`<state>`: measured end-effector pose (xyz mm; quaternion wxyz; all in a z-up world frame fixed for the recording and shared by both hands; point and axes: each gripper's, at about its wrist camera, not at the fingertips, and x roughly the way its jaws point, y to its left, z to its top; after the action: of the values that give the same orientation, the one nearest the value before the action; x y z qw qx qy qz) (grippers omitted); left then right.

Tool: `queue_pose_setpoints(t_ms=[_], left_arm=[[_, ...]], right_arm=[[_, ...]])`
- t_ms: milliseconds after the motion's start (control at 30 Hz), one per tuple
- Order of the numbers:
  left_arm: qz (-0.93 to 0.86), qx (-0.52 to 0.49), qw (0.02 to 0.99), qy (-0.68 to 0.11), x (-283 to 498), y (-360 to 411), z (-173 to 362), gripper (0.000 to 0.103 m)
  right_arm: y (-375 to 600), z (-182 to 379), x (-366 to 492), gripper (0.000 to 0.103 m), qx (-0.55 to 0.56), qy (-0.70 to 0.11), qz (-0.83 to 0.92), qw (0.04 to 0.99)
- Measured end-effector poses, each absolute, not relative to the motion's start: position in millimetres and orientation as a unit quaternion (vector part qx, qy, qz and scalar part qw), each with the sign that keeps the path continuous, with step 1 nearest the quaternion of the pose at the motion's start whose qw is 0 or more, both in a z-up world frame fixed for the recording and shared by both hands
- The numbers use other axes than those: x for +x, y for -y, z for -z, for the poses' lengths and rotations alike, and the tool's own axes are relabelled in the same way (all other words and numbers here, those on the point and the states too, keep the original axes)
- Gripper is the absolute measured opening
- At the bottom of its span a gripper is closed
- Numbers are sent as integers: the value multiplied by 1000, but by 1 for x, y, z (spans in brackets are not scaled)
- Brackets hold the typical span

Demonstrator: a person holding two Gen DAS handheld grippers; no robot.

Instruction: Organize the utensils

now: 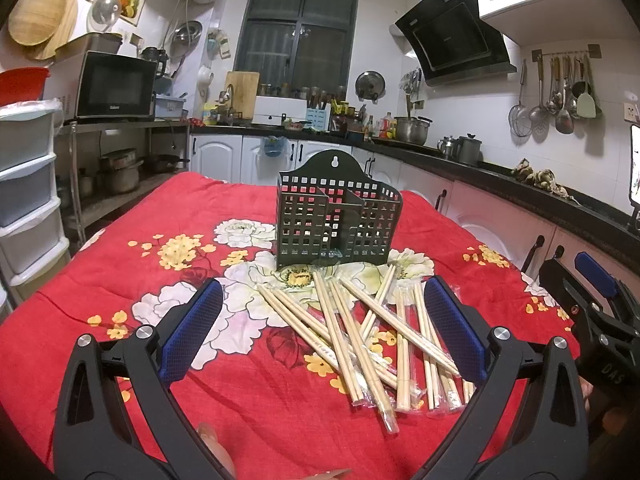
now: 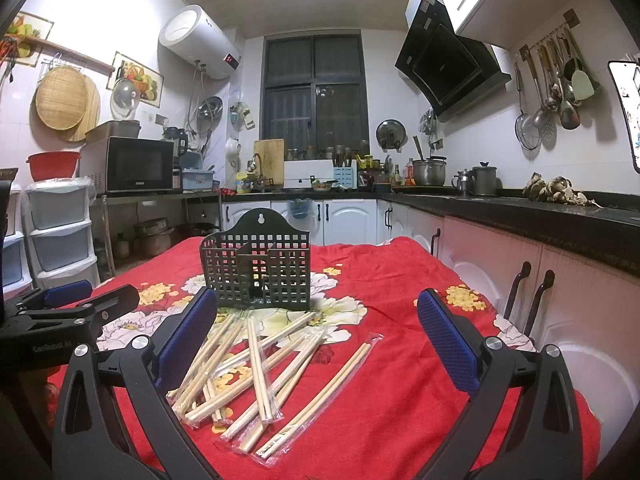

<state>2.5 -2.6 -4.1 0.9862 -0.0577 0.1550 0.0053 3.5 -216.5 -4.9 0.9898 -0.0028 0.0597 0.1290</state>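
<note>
1. Left tool (image 1: 324, 328): spread wide, empty, hovering over the wrapped chopsticks (image 1: 368, 340).
2. Right tool (image 2: 316, 344): likewise spread, gripping nothing.
3. Chopsticks: heaped crosswise mid-worktop (image 2: 400, 380) on red floral cloth (image 1: 140, 280).
4. Dark slotted holder (image 1: 334, 220): upright just behind the heap, toward the worktop's far edge.

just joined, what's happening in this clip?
A person holds two handheld grippers over a table with a red floral cloth. Both the left gripper and the right gripper are open and hold nothing. A pile of wrapped wooden chopsticks lies loose on the cloth in front of a dark green slotted utensil holder, which looks empty. No sorting has happened yet.
</note>
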Motion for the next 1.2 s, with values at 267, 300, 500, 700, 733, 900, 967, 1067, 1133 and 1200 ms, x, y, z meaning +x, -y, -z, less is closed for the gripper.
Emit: queue_pose_setpoints(t_ms=[267, 300, 500, 700, 733, 900, 967, 1067, 1133, 1200], left_arm=[[7, -65, 984, -167, 9, 5, 11, 93], [7, -67, 983, -172, 11, 0, 13, 93], [-1, -88, 978, -189, 13, -14, 15, 93], [-13, -102, 974, -203, 18, -35, 10, 93], [-18, -100, 974, -204, 19, -37, 9, 93], [-24, -101, 973, -207, 23, -46, 0, 93], [-21, -95, 974, -206, 26, -46, -4, 93], [-13, -88, 974, -208, 34, -44, -10, 93], [-7, -86, 974, -210, 41, -43, -15, 93], [0, -85, 973, -213, 49, -41, -21, 93]], right_arm=[[208, 13, 4, 97, -10, -68, -146, 987], [207, 14, 4, 97, -14, -69, -148, 986], [201, 13, 7, 97, -26, -85, -170, 981], [194, 10, 15, 97, -36, -102, -191, 976], [193, 10, 16, 97, -38, -103, -193, 975], [187, 7, 24, 97, -47, -119, -204, 971], [187, 6, 27, 97, -49, -125, -207, 969], [183, 4, 34, 97, -52, -140, -207, 967], [182, 2, 41, 97, -51, -152, -208, 965], [180, -1, 48, 97, -55, -158, -205, 964]])
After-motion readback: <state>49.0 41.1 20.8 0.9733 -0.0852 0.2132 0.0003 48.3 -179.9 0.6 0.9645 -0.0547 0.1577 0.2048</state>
